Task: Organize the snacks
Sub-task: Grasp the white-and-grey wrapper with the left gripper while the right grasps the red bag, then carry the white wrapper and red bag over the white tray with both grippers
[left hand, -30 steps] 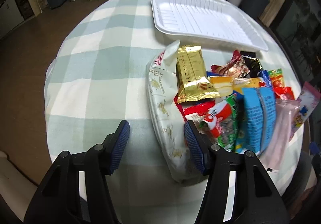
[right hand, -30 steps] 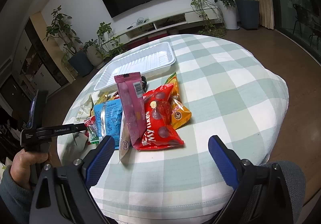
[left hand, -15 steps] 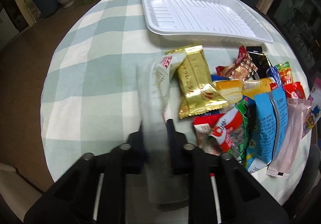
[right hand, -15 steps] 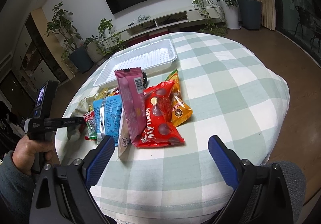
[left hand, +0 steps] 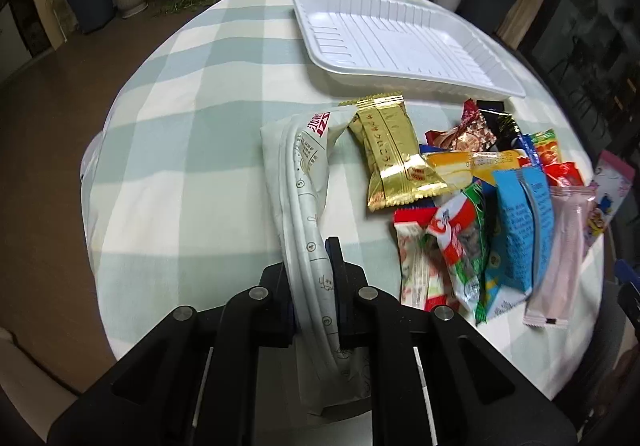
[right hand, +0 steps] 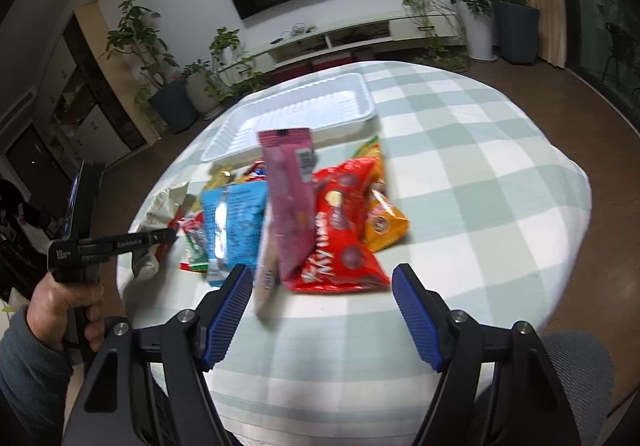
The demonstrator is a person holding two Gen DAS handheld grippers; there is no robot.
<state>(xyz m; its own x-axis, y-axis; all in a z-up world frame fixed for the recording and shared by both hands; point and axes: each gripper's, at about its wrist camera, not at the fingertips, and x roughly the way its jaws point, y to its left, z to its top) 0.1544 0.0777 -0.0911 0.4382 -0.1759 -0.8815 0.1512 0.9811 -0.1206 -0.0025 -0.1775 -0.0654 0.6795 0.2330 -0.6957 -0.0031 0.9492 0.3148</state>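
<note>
**Left gripper clamps the white packet; right one waits wide**

At the left edge of the pile, the left gripper [left hand: 314, 286] now has its jaws pressed together on the long white snack packet [left hand: 302, 182]. A second ago those jaws stood apart on either side of it; half a second ago they were closing. The packet's near end is pinched and bowed, while its far end still reaches toward the gold packet [left hand: 394, 150], apparently touching its corner. So the grasp looks made, and the next step is probably a lift and carry to the white tray [left hand: 404, 38], which lies bare at the far side of the checked tablecloth [left hand: 192, 134].

Further right, the rest of the snacks remain heaped: the blue packet [right hand: 234, 222], the pink packet [right hand: 290, 202] propped up against the heap, the red bag [right hand: 344, 238].

The right gripper [right hand: 322, 310] hovers just before that heap, jaws wide apart and holding nothing, closer in than a second ago.
</note>
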